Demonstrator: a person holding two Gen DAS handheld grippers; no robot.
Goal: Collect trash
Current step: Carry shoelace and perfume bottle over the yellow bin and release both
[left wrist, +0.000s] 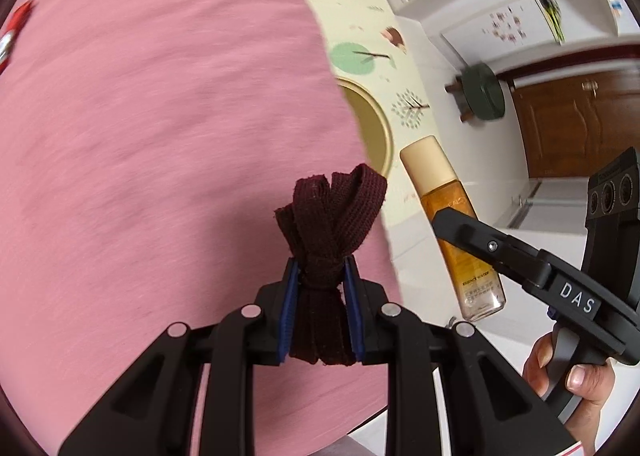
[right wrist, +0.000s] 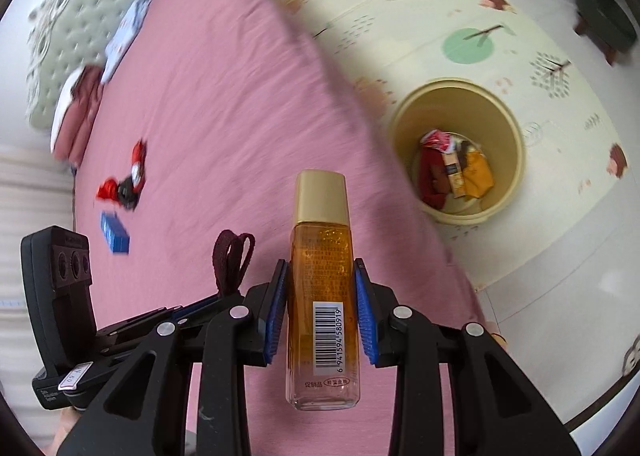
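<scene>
Open bin (right wrist: pixel 516 160) mouth unobstructed beside bed (right wrist: pixel 208 104).

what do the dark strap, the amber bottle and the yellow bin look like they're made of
Dark strap: woven fabric, matte, with a ribbed knit texture and frayed ends. Amber bottle: clear glass or hard plastic, glossy; you can see through it; the cap is satin gold. Yellow bin: probably moulded plastic, with a smooth, even rim.
</scene>
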